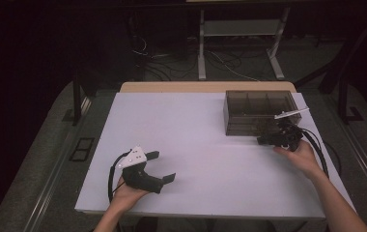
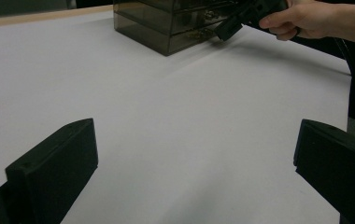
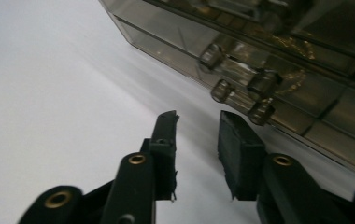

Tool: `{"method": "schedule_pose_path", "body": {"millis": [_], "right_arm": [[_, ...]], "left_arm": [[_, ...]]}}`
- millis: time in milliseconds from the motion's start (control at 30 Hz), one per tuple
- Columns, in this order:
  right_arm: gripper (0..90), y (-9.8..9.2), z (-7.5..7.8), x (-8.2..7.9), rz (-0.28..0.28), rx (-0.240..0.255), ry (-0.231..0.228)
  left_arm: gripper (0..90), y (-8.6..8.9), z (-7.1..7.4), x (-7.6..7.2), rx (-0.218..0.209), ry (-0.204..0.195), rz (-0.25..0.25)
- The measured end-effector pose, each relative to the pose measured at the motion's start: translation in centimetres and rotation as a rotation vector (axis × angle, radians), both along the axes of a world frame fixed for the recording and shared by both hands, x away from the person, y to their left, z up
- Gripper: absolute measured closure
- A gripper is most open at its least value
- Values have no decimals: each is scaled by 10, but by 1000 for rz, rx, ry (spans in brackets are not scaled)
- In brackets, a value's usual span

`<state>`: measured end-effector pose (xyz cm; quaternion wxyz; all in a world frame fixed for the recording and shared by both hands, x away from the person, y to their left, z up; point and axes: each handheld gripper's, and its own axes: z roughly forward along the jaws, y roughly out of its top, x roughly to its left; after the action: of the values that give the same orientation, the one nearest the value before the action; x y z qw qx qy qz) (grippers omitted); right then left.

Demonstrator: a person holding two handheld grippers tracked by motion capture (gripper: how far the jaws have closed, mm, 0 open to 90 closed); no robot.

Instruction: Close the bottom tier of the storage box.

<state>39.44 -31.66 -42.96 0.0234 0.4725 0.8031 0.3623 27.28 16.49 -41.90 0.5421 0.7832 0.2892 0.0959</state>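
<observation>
a smoky see-through drawer box (image 1: 256, 113) stands upright just ahead of the right claw (image 1: 264, 140), drawers shut, knobs facing it.

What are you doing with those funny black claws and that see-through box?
A person sits at a white table with a claw-like gripper in each hand. The right gripper is right up against the front of a smoky see-through drawer box, by its little round knobs. Its jaws stand slightly apart with nothing between them. Something gold, like a chain, glints inside the box. The left gripper rests far from the box, jaws wide open and empty.
</observation>
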Motion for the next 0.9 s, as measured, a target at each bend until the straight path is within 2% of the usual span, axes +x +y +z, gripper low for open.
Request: {"method": "schedule_pose_path", "body": {"millis": [100,167,300,367,467,500,600,900], "right_arm": [[563,2,3,-4,-8,17,-5],[478,3,5,-6,-18,25,-11],[192,4,8,-12,-25,36,-23],[98,5,10,-17,-16,57,-23],[95,8,15,-25,-11,79,-29],[0,9,16,-27,-7,81,-29],[0,14,21,-34,9,73,-26],[0,25,34,-58,42,95,-82]], "left_arm": [[0,0,0,-1,-2,2,-3],[0,-1,0,-1,-4,2,-5],[0,0,0,-1,-6,2,-8],[0,0,1,-1,-9,3,-9],[0,0,0,-1,-9,5,-10],[0,0,0,-1,-11,7,-10],[0,-1,0,-2,-14,8,-10],[0,1,0,0,-12,13,0]]}}
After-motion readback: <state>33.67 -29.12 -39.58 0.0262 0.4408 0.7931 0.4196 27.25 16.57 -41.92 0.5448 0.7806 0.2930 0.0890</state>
